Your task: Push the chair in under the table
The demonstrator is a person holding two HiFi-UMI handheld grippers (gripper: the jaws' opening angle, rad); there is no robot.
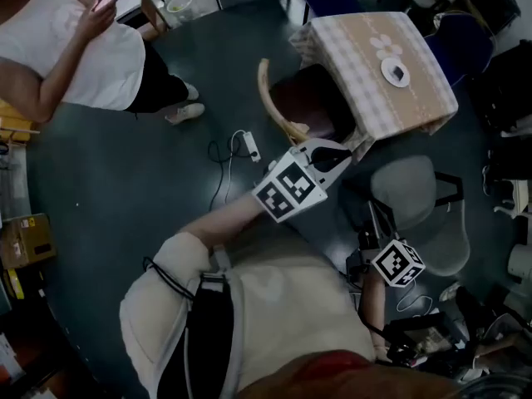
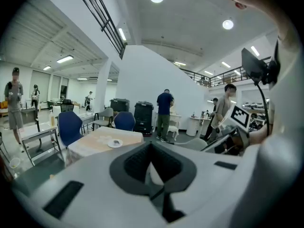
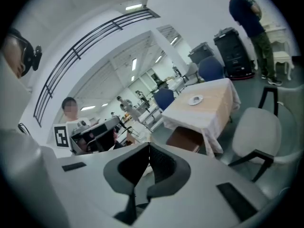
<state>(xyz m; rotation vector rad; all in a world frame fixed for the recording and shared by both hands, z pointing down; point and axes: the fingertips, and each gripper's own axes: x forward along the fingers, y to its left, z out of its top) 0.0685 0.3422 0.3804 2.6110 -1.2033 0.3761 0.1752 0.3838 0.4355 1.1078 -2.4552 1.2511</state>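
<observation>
The chair has a dark brown seat (image 1: 306, 100) and a curved pale wooden back (image 1: 270, 98); the seat reaches partly under the table (image 1: 366, 65), which wears a beige checked cloth and carries a small plate (image 1: 396, 71). My left gripper (image 1: 337, 155) hangs shut and empty just in front of the chair, apart from it. Lower right, my right gripper (image 1: 371, 227) is also shut and empty, beside a grey chair (image 1: 407, 188). In the right gripper view the brown seat (image 3: 185, 139) shows below the tablecloth (image 3: 209, 106). The left gripper view shows the table (image 2: 102, 139) beyond the shut jaws.
A person in a white top (image 1: 75, 52) stands at the upper left. A power strip with its cable (image 1: 245, 145) lies on the dark floor left of the chair. Blue chairs (image 2: 69, 127) stand behind the table. A cardboard box (image 1: 29, 239) sits at the left edge.
</observation>
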